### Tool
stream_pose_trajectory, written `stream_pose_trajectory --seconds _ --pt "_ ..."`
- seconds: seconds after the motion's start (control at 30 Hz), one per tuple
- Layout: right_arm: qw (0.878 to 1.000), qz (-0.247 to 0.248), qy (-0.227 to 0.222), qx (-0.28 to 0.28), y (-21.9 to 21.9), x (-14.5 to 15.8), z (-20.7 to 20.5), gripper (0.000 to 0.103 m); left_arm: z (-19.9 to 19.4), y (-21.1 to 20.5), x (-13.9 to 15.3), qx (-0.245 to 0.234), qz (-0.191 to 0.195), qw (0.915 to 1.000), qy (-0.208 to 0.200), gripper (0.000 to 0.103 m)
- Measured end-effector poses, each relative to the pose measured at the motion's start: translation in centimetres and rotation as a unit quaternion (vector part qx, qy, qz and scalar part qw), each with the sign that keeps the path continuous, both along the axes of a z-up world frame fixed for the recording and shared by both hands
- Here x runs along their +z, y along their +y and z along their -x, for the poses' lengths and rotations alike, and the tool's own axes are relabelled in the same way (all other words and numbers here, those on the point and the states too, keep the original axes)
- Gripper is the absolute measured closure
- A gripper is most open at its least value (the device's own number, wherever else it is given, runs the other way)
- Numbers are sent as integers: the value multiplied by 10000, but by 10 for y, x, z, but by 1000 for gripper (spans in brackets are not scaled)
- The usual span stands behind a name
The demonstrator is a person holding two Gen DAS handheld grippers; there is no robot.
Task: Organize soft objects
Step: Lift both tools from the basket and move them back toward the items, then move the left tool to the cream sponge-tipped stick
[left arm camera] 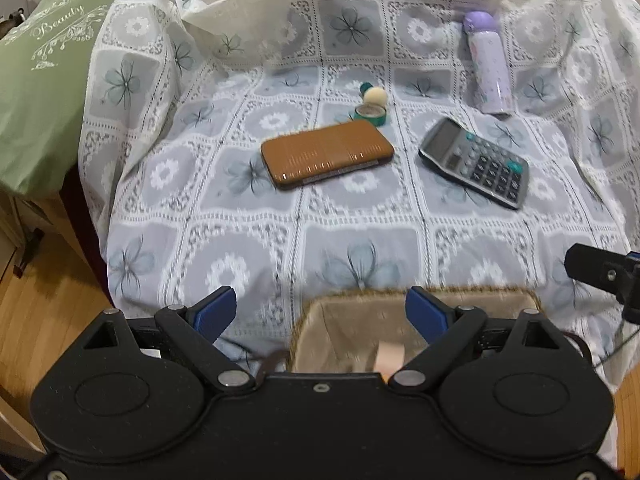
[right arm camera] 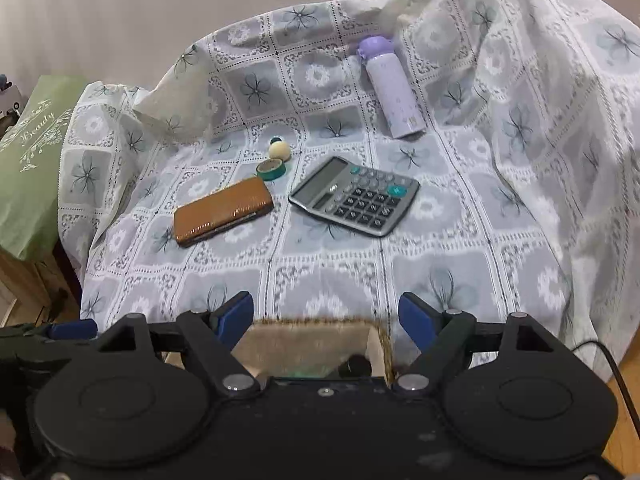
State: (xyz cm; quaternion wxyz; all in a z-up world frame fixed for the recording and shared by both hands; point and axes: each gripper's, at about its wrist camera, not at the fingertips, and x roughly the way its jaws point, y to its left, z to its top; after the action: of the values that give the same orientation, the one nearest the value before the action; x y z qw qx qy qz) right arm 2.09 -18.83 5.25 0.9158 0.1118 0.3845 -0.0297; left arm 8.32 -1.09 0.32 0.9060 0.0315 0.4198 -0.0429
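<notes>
Left wrist view
Your tool: your left gripper (left arm camera: 320,314) stands wide apart at the bottom of the frame, nothing between the blue pads.
Basket: a fabric-lined basket (left arm camera: 500,304) sits just under your fingers, bottom centre; something pale lies inside, too blurred to name.
Soft candidate: the cream ball (left arm camera: 375,95), upper centre, touches a green tape roll (left arm camera: 370,114). It looks light and squashy, though you cannot be sure from here; take it across its middle with a gentle squeeze, as it may roll away.
Hard things: brown case (left arm camera: 326,154) at centre, calculator (left arm camera: 474,162) to its right, purple bottle (left arm camera: 488,68) lying at upper right. These look stiff and likely stay put.

Right wrist view
Your tool: your right gripper (right arm camera: 326,316) is also spread, empty, at bottom centre.
Basket: its rim (right arm camera: 312,323) shows between your fingers; a dark item and something green lie inside, unclear.
Ball: left of centre (right arm camera: 277,149), just above the tape.
Surface: a floral cloth (right arm camera: 500,240) drapes loosely with folds at the upper edges; it can snag or drag under your fingertips.
Room: green bag (right arm camera: 28,168) at the left edge, wood floor at lower right, plain wall above.
</notes>
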Motion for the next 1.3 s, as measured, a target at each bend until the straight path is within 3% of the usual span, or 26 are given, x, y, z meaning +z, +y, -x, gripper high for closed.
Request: stream_pose_trajectory --seconds 0.6,0.83,1.3 --pt "9987 272 293 314 4 -16 -116 23 -87 -8 -24 -60 25 9994 328 14" --pt "9982 321 361 355 0 -22 -176 23 -116 -7 -20 -32 99 9999 125 14" --pt "9955 449 504 671 27 -53 -314 23 -208 22 -3 653 -1 9972 -353 14"
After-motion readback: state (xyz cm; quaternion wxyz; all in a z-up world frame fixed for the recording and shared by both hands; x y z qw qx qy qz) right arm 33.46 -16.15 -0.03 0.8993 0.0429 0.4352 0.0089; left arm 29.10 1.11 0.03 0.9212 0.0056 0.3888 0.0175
